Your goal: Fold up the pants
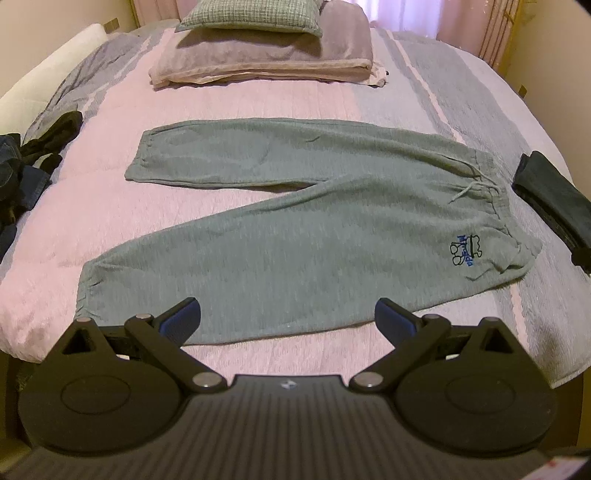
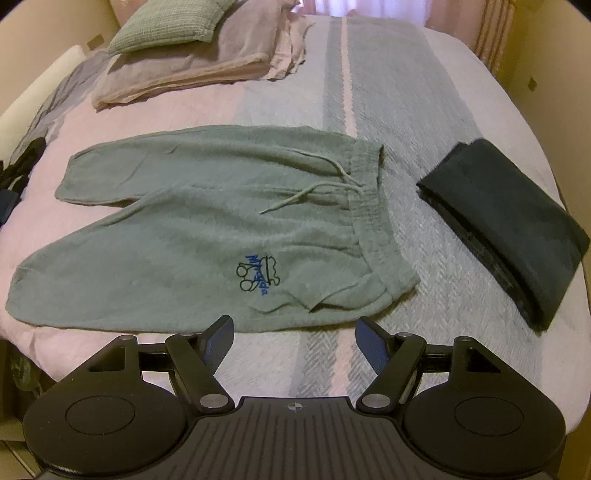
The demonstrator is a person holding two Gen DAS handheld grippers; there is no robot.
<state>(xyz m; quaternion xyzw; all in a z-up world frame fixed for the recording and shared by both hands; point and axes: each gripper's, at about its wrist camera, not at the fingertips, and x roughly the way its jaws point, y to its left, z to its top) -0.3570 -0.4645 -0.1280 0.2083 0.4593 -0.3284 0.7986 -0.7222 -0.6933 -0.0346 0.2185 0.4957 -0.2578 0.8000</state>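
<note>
On bed (image 1: 110,206): pants (image 1: 295,221) flat; both jaws spread, empty. Only left view shows dark clothes heap (image 1: 22,166).

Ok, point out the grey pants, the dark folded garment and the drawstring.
grey pants (image 1: 258,243), left wrist view, middle of the near leg.
dark folded garment (image 2: 506,218), right wrist view, its top face.
drawstring (image 2: 295,197), right wrist view, the loose cord below the waistband.

A bed (image 1: 258,96) with pink-and-grey striped cover fills the room, pale curtains (image 1: 399,11) behind stacked pillows (image 1: 258,48).
</note>
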